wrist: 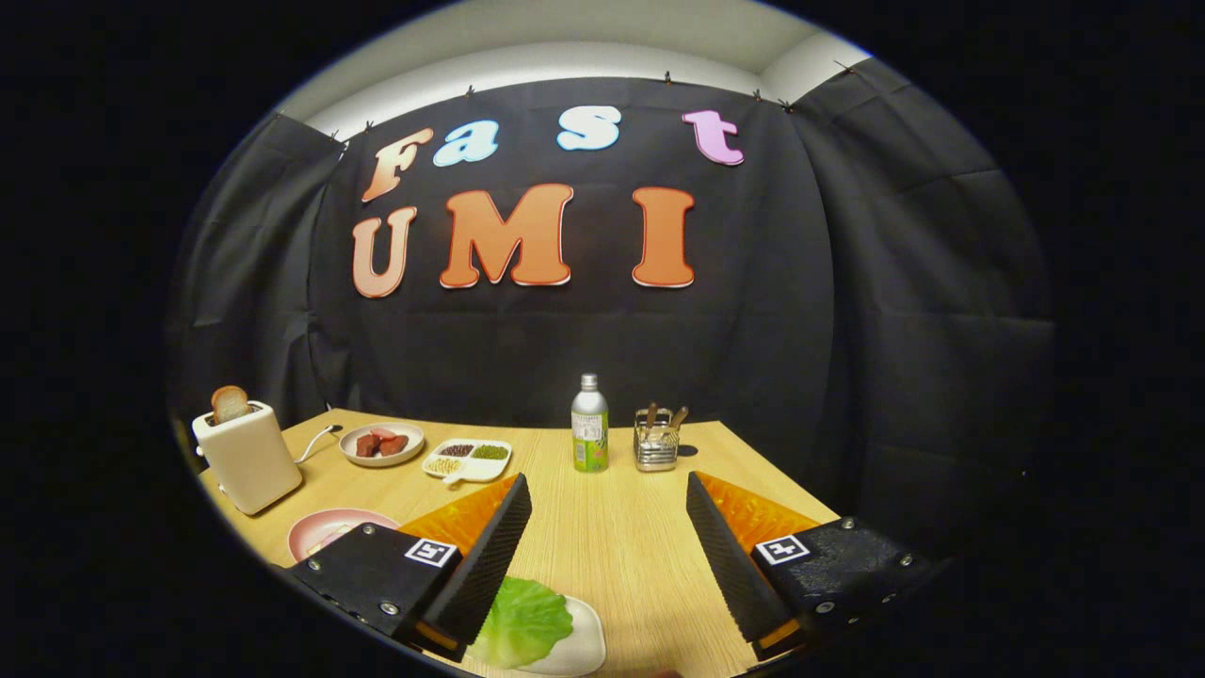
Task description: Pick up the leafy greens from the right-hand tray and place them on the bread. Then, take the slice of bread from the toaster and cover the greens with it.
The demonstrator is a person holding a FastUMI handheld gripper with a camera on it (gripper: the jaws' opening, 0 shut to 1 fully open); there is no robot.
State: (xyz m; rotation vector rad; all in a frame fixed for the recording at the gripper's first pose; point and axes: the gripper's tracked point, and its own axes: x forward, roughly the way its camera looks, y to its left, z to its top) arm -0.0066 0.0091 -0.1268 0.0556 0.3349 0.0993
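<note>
Tabletop [602, 537]: leafy greens [521, 621] below open tool's [608, 499] left finger.

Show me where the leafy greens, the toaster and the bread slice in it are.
leafy greens [522, 621], gripper view, middle of the leaf
toaster [247, 460], gripper view, front wall
bread slice [230, 404], gripper view, part above the slot

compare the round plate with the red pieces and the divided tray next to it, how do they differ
The round plate is circular and undivided; the divided tray is oblong, split into compartments. The plate holds a few large reddish-brown chunks; the tray holds small separate fillings, dark, green and pale. The plate sits nearer the toaster, the tray nearer the bottle. Both are light-coloured and lie flat on the wooden table, beyond the open gripper.
</note>
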